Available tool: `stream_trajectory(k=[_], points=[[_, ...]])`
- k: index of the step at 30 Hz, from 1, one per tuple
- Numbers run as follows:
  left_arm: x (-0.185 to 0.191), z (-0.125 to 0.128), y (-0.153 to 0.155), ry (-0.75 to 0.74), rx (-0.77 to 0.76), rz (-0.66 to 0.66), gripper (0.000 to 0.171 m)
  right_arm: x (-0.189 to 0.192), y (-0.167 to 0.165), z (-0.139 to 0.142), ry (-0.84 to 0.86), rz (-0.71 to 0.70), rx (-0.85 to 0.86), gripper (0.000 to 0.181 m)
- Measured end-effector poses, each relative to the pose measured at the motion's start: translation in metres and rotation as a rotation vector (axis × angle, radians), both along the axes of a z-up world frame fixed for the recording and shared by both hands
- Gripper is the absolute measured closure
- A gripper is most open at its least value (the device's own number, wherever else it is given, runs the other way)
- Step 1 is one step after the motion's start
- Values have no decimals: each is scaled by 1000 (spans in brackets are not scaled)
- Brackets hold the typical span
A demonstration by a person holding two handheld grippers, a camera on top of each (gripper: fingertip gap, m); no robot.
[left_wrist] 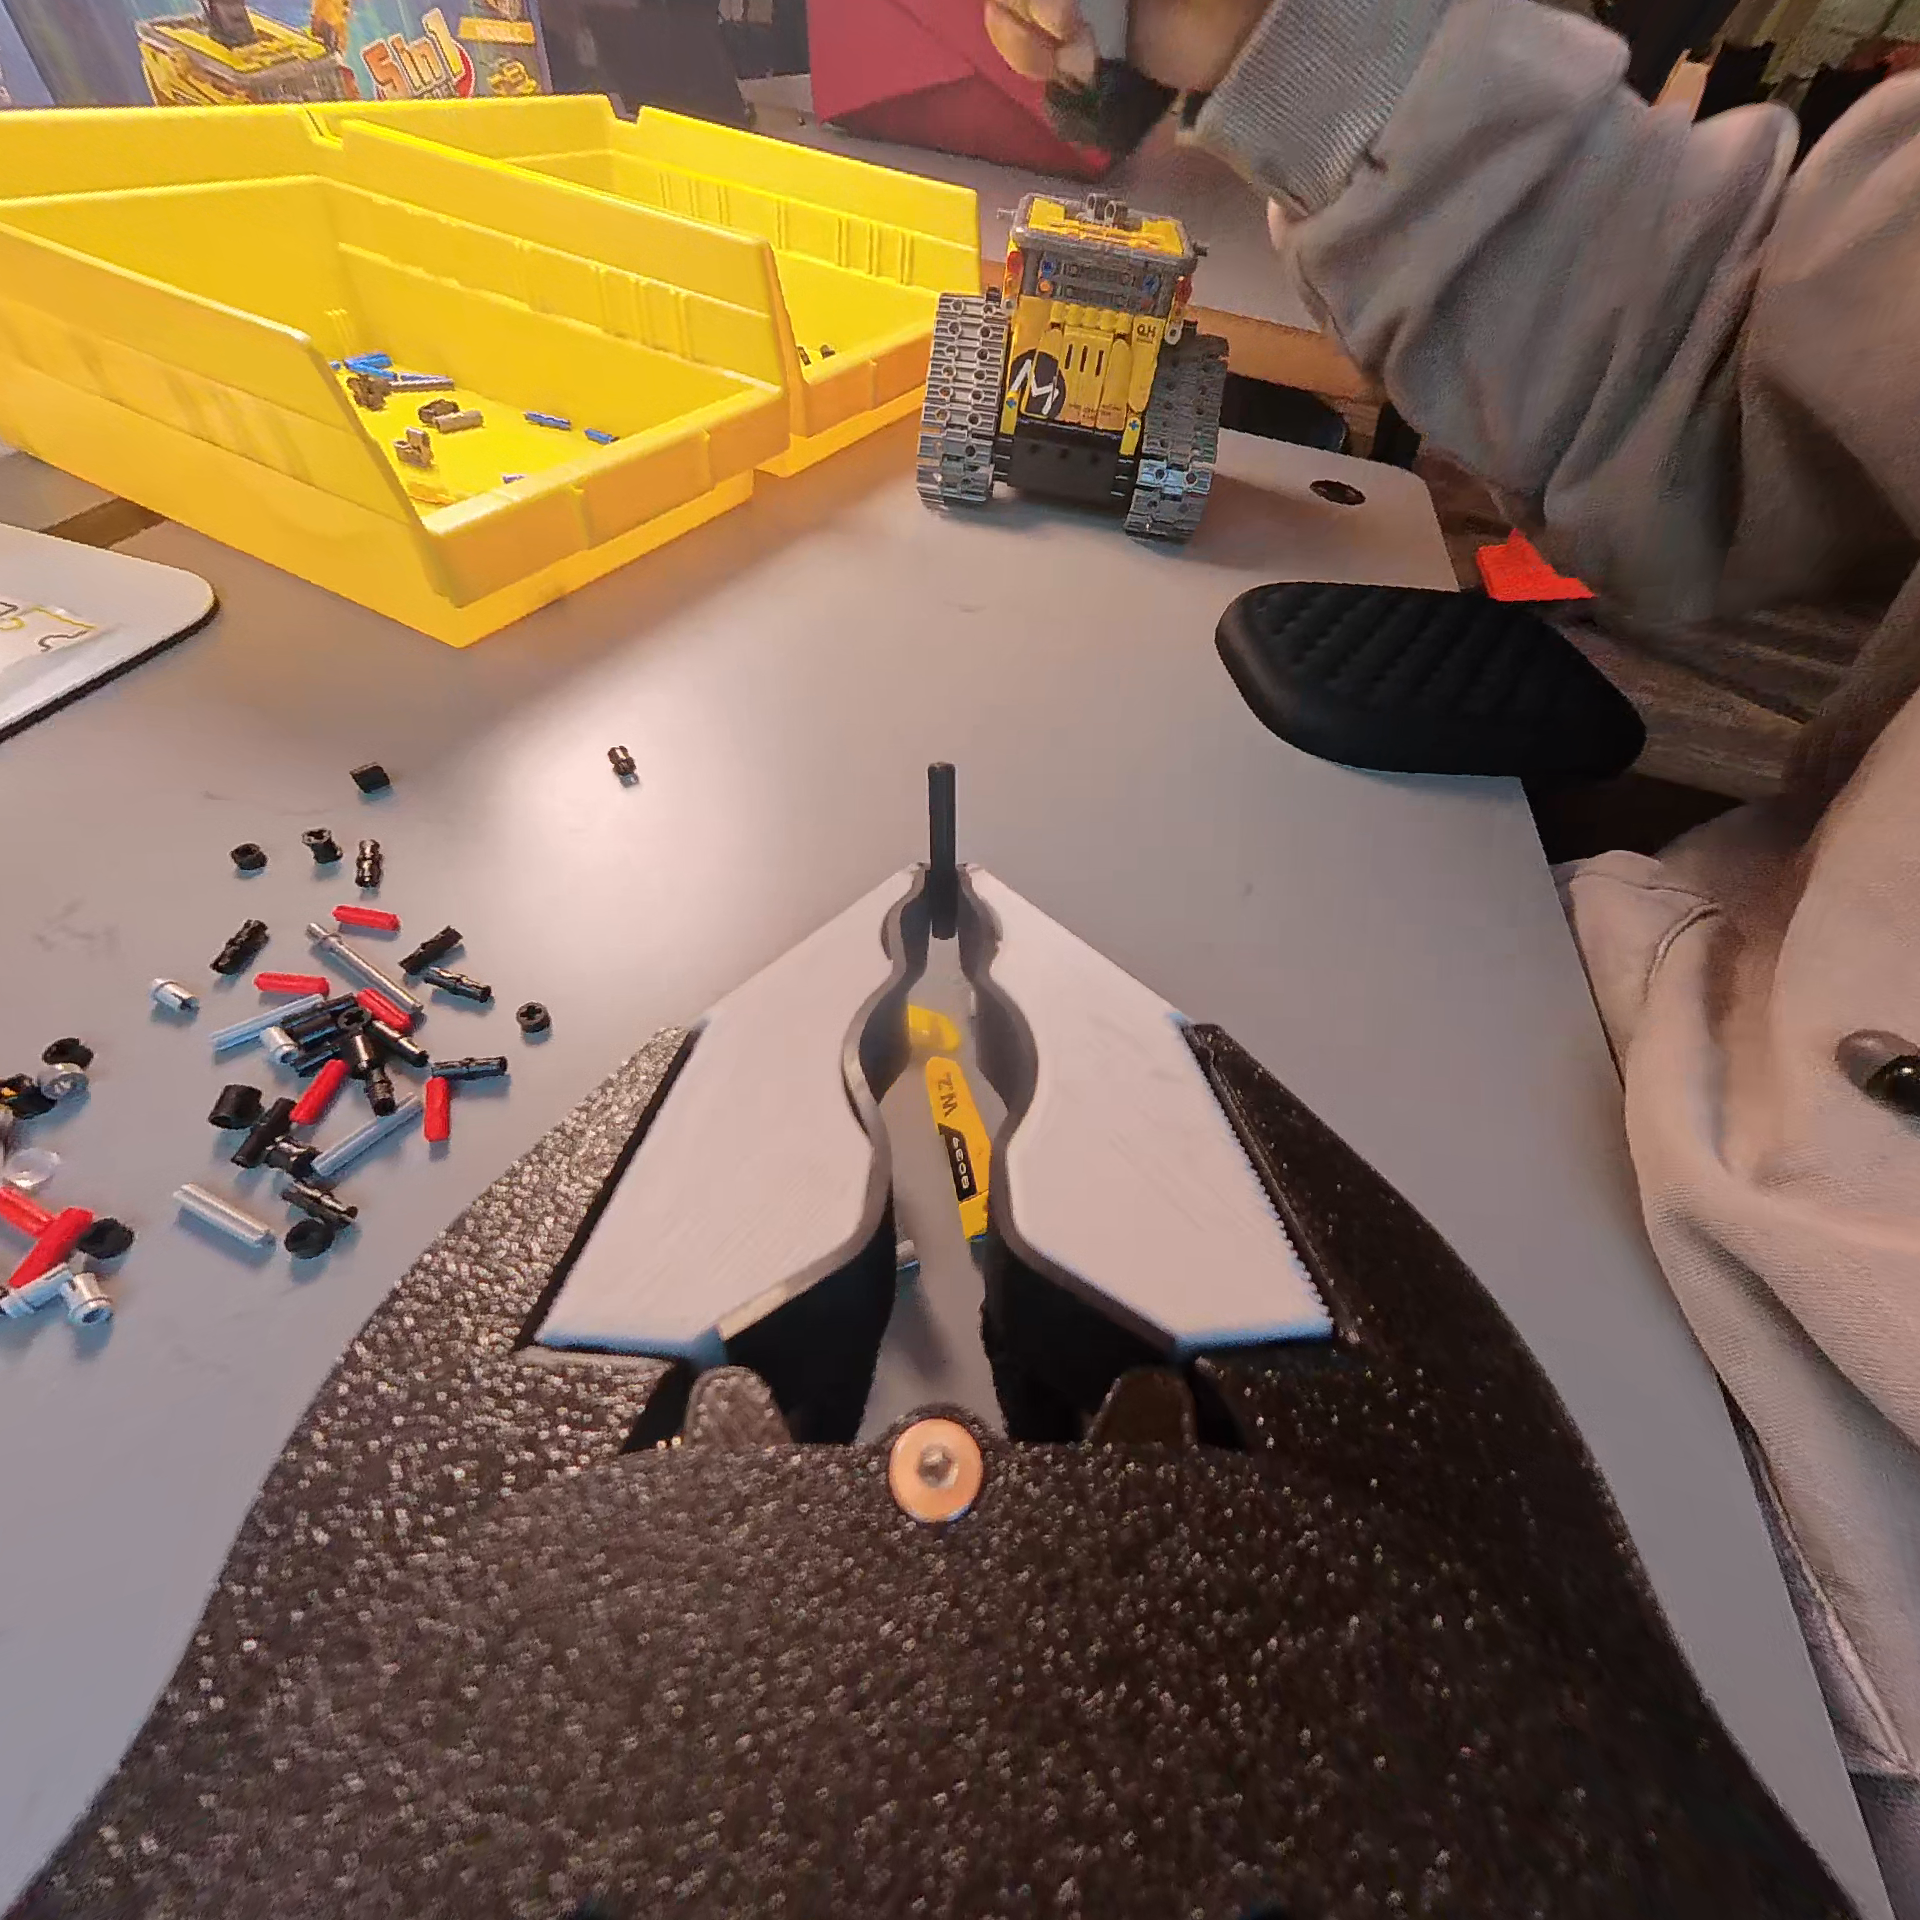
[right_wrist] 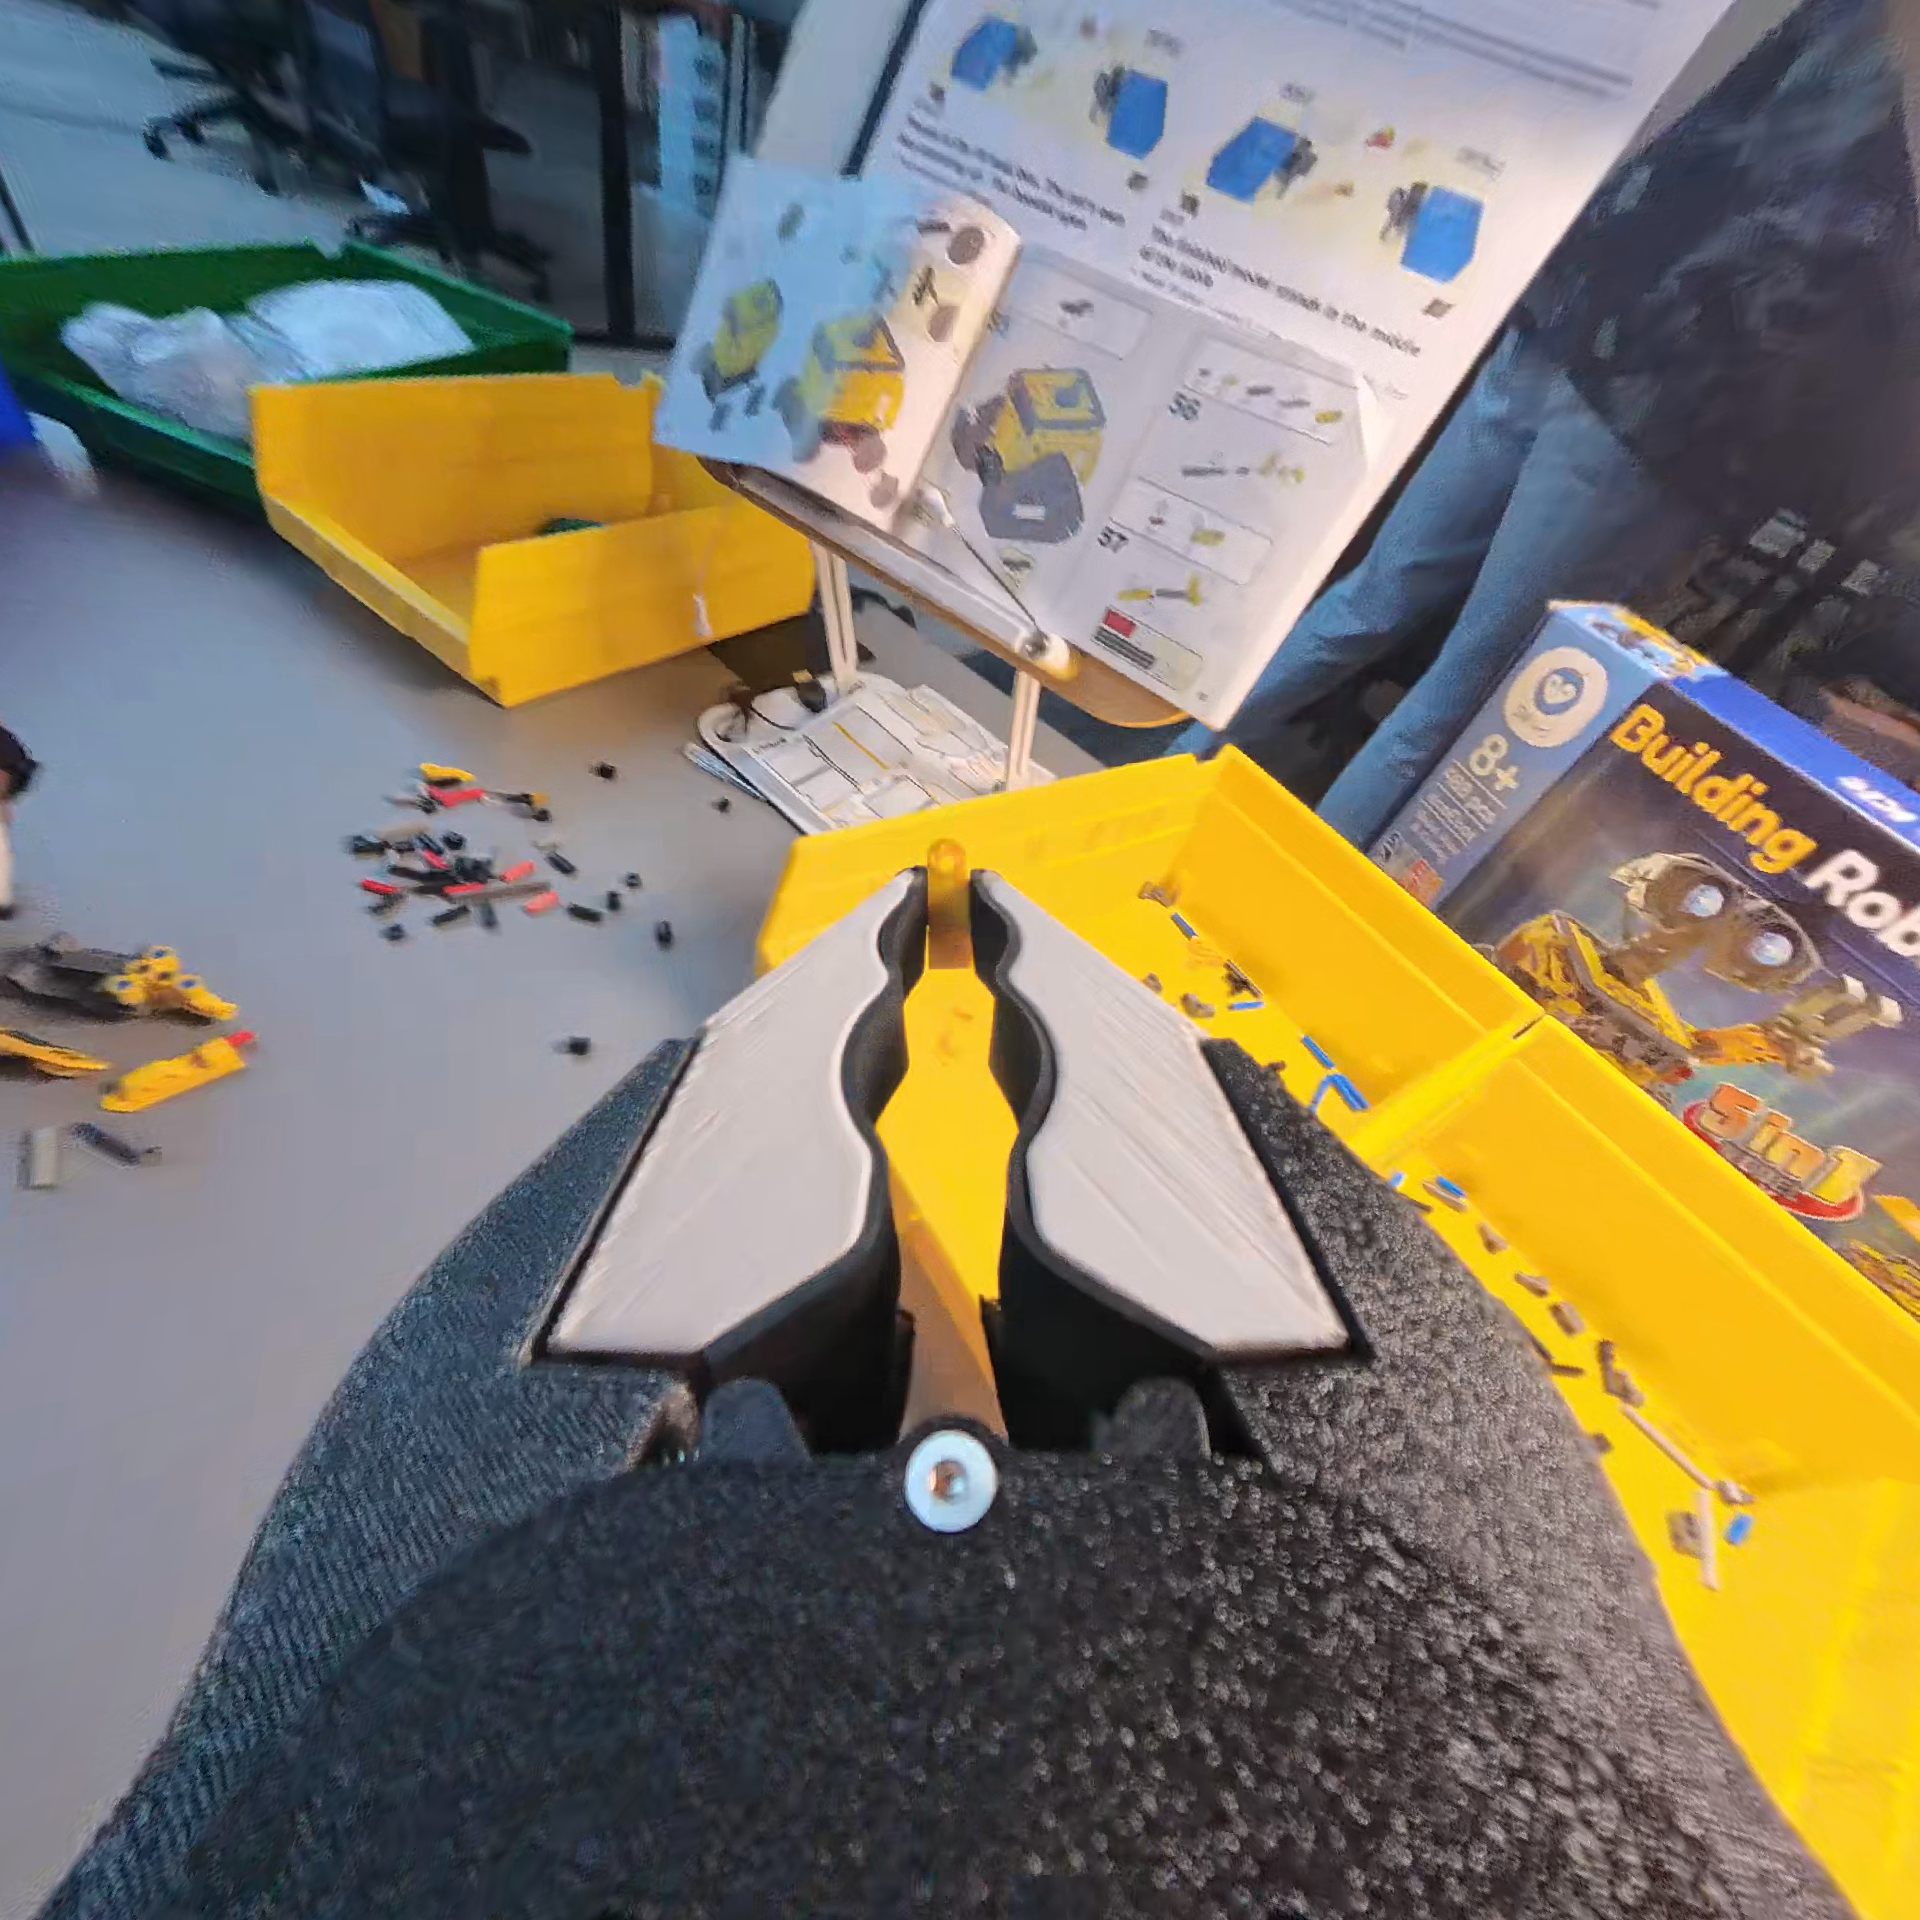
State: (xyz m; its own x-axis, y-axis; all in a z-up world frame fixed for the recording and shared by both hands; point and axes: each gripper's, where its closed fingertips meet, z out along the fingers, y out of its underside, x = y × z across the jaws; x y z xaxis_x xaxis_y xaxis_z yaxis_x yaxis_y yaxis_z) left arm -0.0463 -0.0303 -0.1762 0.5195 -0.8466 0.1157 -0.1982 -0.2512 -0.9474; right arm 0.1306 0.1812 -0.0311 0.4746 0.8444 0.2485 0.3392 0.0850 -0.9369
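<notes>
Left gripper [left_wrist: 943,883] pinches one black axle pin [left_wrist: 941,831], long axis pointing forward, above grey table [left_wrist: 1039,686]. Right gripper [right_wrist: 948,883] pinches one amber piece [right_wrist: 947,904], pointing forward, over yellow bin [right_wrist: 1351,935].

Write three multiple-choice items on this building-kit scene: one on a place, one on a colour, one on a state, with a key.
1. Where is the tracked model?
A. on the table beside the yellow bins
B. inside a bin
C. on the booklet stand

2. What colour is the pin in the left tongs?
A. red
B. black
C. blue

3. The right tongs are:
A. wide open
B. out of view
C. shut on a piece

Key:
A, the tracked model stands on the table by the yellow bins.
B, black pin in the left tongs.
C, right tongs pinch a yellow piece.
</notes>
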Motion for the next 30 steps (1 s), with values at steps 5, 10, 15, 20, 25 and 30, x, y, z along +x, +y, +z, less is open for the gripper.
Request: stream_trajectory(k=[5, 10, 15, 20, 25, 30], points=[[-5, -5, 3, 28, 6, 25, 168, 18, 94, -23, -205, -132, -35, 175], [-12, -7, 8, 25, -4, 46, 168, 76, 173, -77, -381, -318, -188, 175], [-11, -15, 9, 36, -29, 36, 168, 124, 198, -128, -518, -393, -299, 175], [-9, -17, 9, 43, -34, 28, 168, 141, 208, -140, -530, -436, -296, 175], [-9, -18, 10, 46, -37, 32, 168, 143, 222, -142, -516, -458, -284, 175], [-7, -19, 8, 65, -25, 27, 168, 140, 242, -154, -538, -472, -314, 175]])
